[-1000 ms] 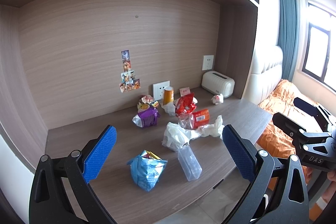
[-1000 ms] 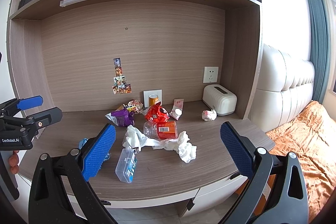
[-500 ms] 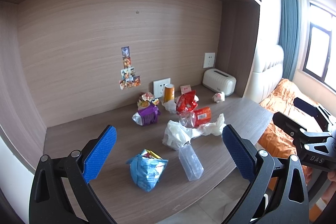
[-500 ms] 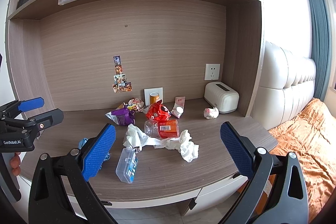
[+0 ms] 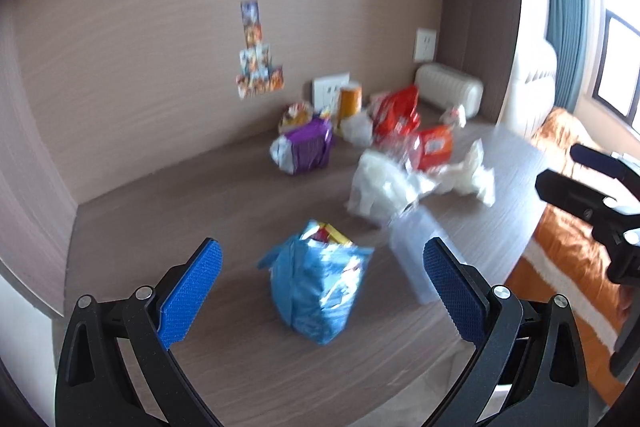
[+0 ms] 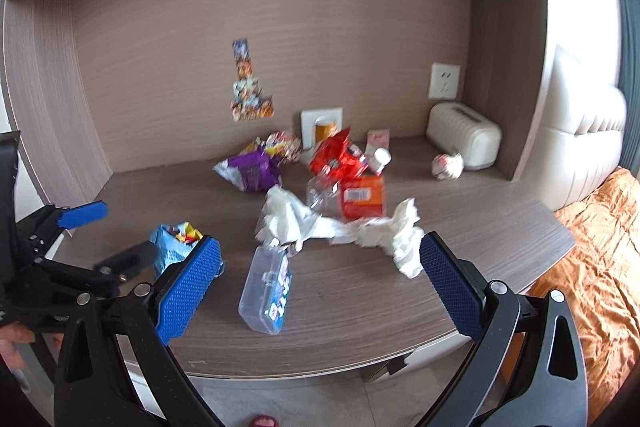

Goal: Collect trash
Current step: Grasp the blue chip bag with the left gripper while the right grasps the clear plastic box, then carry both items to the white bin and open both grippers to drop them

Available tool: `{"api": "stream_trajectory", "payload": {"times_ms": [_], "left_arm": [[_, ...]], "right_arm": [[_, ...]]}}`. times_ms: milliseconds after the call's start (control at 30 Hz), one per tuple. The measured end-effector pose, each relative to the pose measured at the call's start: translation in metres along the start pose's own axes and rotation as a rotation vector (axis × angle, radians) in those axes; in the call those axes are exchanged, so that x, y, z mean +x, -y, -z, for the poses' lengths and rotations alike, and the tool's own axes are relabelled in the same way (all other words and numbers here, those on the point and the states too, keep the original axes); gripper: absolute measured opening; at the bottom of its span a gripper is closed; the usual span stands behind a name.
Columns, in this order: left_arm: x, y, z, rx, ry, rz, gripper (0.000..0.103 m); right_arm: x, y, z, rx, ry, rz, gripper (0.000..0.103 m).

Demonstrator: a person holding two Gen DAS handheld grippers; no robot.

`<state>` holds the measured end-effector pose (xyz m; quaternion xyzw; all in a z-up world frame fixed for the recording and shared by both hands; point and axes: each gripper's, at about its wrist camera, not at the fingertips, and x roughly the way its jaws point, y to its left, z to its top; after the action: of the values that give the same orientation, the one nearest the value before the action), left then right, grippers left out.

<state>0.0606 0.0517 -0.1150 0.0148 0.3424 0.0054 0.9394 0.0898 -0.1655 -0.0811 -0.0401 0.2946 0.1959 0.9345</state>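
Left tool (image 5: 322, 285) spread wide, blue snack bag (image 5: 320, 291) on counter (image 5: 160, 195) btwn fingers, untouched. Right tool (image 6: 320, 279) spread wide over clear plastic box (image 6: 266, 293).

Left gripper (image 5: 320, 285): jaws spread wide, blue pads (image 5: 191, 293) facing inward, nothing between them, held level above desk height. Right gripper (image 6: 320, 281): jaws spread wide, nothing gripped, level, to right of left gripper.
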Motion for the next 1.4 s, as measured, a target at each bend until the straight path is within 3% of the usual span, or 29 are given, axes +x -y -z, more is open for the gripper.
{"api": "stream_trajectory", "payload": {"times_ms": [200,333,367,433,467,500,633,833,933,1133,1300,1400], "left_arm": [[0.047,-0.014,0.012,0.072,-0.053,0.009,0.099],[0.078,-0.022,0.014,0.108,-0.095,0.069,0.097],[0.081,-0.022,0.014,0.12,-0.1,0.084,0.093],[0.088,-0.023,0.015,0.132,-0.105,0.123,0.082],[0.09,-0.025,0.015,0.133,-0.1,0.142,0.08],[0.093,-0.024,0.014,0.139,-0.097,0.159,0.08],[0.098,-0.023,0.007,0.157,-0.094,0.215,0.066],[0.088,-0.002,-0.003,0.227,-0.074,0.244,0.061],[0.071,0.026,-0.015,0.292,-0.039,0.278,0.061],[0.051,0.137,-0.013,0.408,0.0,0.466,0.061],[0.061,0.273,0.03,0.495,-0.05,0.632,0.061],[0.087,0.359,0.073,0.533,-0.13,0.728,0.061]], "right_arm": [[0.062,-0.026,0.014,-0.028,-0.096,-0.002,0.1],[0.099,-0.036,0.023,-0.032,-0.161,0.024,0.099],[0.103,-0.036,0.026,-0.023,-0.164,0.026,0.095],[0.113,-0.037,0.031,-0.008,-0.195,0.032,0.061],[0.121,-0.038,0.035,-0.012,-0.231,0.041,0.038],[0.129,-0.038,0.039,-0.009,-0.272,0.035,0.032],[0.127,-0.035,0.043,0.041,-0.27,0.041,0.032],[0.098,-0.011,0.037,0.117,-0.216,0.077,0.032],[0.067,0.012,0.039,0.155,-0.172,0.121,0.032],[-0.006,0.093,0.079,0.255,-0.15,0.298,0.032],[-0.059,0.184,0.149,0.356,-0.218,0.461,0.032],[-0.067,0.227,0.196,0.388,-0.272,0.514,0.032]]}}
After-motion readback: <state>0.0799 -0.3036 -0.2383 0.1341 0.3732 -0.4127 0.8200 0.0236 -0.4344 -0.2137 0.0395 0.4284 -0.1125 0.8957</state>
